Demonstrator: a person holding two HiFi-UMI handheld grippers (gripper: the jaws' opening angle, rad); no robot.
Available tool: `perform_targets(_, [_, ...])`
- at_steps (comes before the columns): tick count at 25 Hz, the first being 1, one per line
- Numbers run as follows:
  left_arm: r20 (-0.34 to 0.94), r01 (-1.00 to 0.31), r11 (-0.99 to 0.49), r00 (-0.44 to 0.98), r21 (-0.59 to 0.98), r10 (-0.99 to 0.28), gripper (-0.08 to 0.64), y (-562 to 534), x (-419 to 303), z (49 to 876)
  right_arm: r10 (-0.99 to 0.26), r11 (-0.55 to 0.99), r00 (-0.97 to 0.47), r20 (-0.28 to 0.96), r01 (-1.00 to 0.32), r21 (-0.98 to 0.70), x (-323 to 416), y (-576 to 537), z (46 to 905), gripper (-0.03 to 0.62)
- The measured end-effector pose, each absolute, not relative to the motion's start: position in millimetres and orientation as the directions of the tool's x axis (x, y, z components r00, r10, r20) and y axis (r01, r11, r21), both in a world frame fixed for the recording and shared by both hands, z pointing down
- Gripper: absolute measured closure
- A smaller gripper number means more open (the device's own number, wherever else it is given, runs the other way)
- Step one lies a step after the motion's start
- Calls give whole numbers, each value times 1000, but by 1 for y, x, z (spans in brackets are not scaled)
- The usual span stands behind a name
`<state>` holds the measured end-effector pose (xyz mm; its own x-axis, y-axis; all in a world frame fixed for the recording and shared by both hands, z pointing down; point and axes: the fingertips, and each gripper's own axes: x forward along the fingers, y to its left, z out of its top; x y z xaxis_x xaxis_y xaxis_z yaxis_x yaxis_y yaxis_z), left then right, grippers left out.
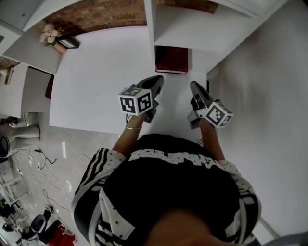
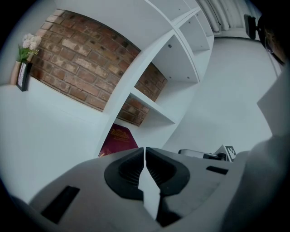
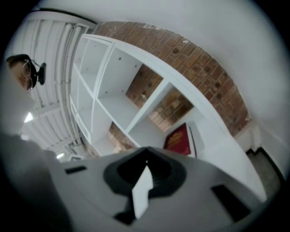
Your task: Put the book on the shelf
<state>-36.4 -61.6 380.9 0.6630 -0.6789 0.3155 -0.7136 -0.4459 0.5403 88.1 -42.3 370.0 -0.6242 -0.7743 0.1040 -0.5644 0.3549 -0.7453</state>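
A dark red book point(image 1: 171, 59) lies flat in the bottom compartment of the white shelf point(image 1: 150, 29); it also shows as the book point(image 2: 118, 139) in the left gripper view and the book point(image 3: 179, 139) in the right gripper view. Both grippers are drawn back from it over the white table. My left gripper point(image 1: 158, 81) is shut with nothing in it, its jaws meeting in the left gripper view point(image 2: 145, 152). My right gripper point(image 1: 194, 87) is shut and empty too point(image 3: 146, 159). A gap of table separates each from the book.
A small vase of pale flowers point(image 1: 50, 34) and a dark picture frame point(image 1: 68, 42) stand at the table's far left corner. A brick wall point(image 1: 96, 14) runs behind. The table point(image 1: 96, 86) ends at its near edge; cables lie on the floor point(image 1: 43, 158) at left.
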Motion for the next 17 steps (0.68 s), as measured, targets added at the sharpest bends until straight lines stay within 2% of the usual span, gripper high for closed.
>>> perform_targets(17, [326,-732,-428,642,530,-694,512,-61,-42,380,-786,345,-611,96,-562,-752,92,-42,368,561])
